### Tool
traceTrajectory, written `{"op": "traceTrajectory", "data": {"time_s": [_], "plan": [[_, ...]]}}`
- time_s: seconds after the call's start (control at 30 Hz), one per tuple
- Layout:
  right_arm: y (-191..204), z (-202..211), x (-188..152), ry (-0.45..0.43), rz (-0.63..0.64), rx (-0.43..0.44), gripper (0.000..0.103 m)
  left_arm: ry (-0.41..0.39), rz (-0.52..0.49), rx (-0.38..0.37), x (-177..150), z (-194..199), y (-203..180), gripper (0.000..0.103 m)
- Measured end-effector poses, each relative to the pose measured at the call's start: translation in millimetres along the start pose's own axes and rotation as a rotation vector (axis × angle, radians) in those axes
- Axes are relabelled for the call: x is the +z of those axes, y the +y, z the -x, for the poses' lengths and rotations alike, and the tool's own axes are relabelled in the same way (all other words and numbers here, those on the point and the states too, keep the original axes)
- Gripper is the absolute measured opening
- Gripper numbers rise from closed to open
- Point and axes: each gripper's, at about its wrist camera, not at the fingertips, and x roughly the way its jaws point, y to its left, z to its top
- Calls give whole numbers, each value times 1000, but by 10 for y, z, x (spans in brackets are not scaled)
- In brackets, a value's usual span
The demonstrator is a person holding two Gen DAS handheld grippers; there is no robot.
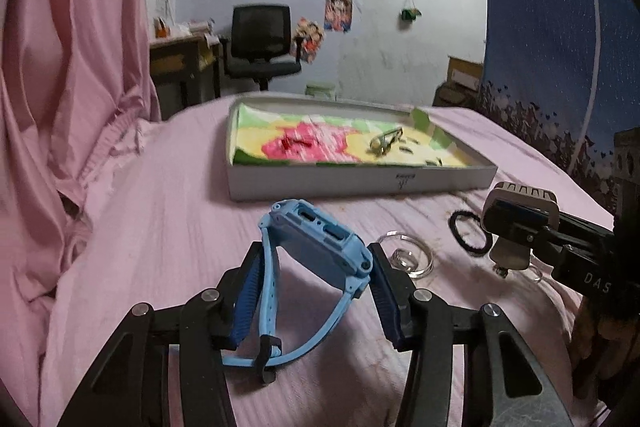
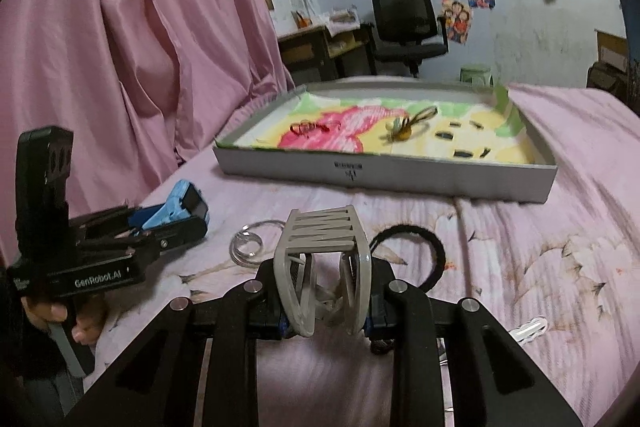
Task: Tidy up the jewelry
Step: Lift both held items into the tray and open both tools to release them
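Note:
My left gripper (image 1: pixel 314 291) is shut on a light blue watch (image 1: pixel 320 243), holding it by the body just above the pink bedsheet; its strap loops down between the fingers. It also shows in the right wrist view (image 2: pixel 176 207). My right gripper (image 2: pixel 322 303) is shut on a beige claw hair clip (image 2: pixel 322 259), also seen in the left wrist view (image 1: pixel 520 211). A shallow white box (image 1: pixel 360 183) with a flowered cloth lining lies ahead; it holds a red ribbon piece (image 2: pixel 308 127), a gold-coloured piece (image 2: pixel 404 129) and several small dark clips.
A clear bangle (image 2: pixel 250 241) and a black hair tie (image 2: pixel 416 251) lie on the bed between the grippers and the box. A white hairpin (image 2: pixel 530 327) lies at right. A pink curtain (image 2: pixel 120 47) hangs at left. A desk and chair stand beyond.

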Motion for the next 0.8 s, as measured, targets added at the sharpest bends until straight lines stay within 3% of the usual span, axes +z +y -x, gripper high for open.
{"op": "traceTrajectory", "data": {"time_s": [0.23, 0.43, 0.53, 0.7, 0.8], "plan": [[59, 174, 105, -89, 15, -26, 23, -110, 22, 30, 235, 150, -56, 45], [101, 250, 356, -193, 15, -46, 23, -202, 72, 60, 529, 103, -5, 28], [111, 222, 525, -238, 18, -60, 23, -186, 83, 64, 615, -24, 4, 26], [15, 53, 662, -237, -12, -61, 23, -89, 112, 28, 533, -237, 123, 26], [-30, -9, 624, -224, -39, -57, 23, -55, 153, -41, 475, -270, 218, 26]]}}
